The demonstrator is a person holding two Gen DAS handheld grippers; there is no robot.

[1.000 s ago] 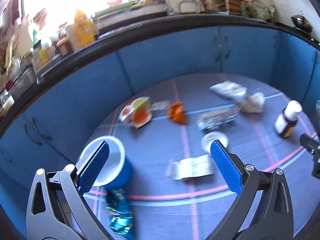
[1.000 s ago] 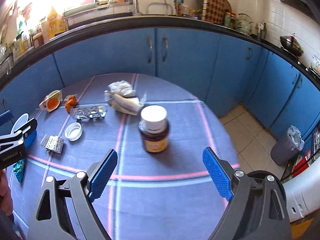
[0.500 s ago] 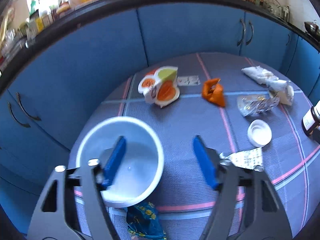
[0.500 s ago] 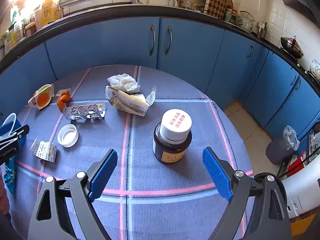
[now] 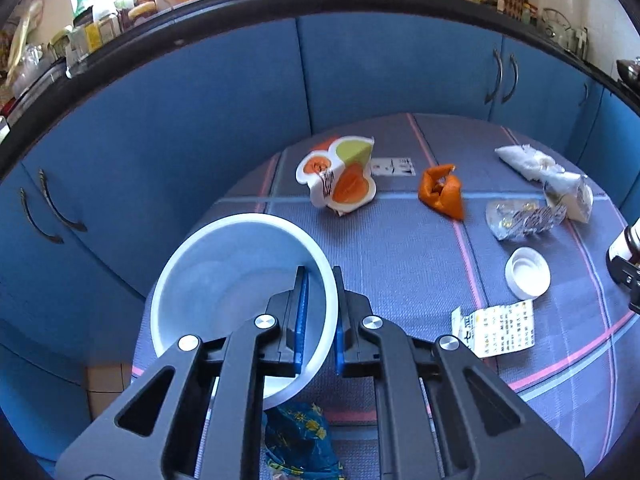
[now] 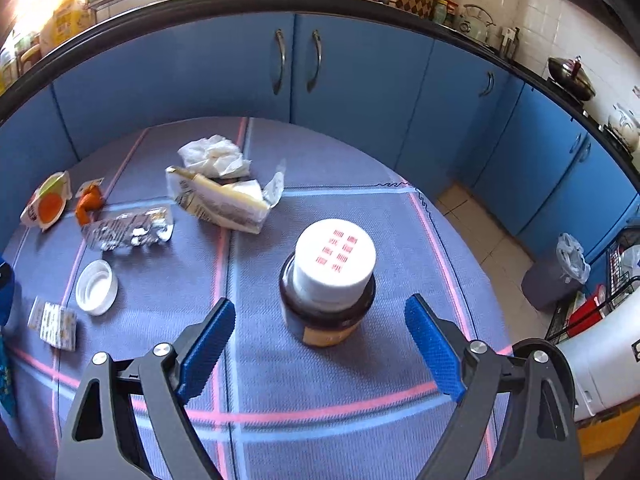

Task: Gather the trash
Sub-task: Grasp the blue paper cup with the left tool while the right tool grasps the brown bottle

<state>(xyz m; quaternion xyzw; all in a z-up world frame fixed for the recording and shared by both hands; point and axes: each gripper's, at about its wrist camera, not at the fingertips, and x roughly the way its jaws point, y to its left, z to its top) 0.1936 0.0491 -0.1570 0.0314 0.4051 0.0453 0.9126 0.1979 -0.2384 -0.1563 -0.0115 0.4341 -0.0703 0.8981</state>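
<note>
Blue-padded left gripper (image 5: 319, 316) jaws pinch the white cup (image 5: 244, 304) rim; right gripper (image 6: 320, 354) jaws narrowing, wide around the bottle (image 6: 328, 284).

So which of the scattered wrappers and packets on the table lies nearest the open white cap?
The small white printed sachet, just in front of the round white cap; the silver blister pack lies slightly farther behind it, and the orange wrapper farther still.

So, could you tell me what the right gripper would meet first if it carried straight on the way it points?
Most likely the brown bottle with the white cap, standing on the table ahead of the right gripper, roughly centred between its open jaws; exact depth is unclear.
</note>
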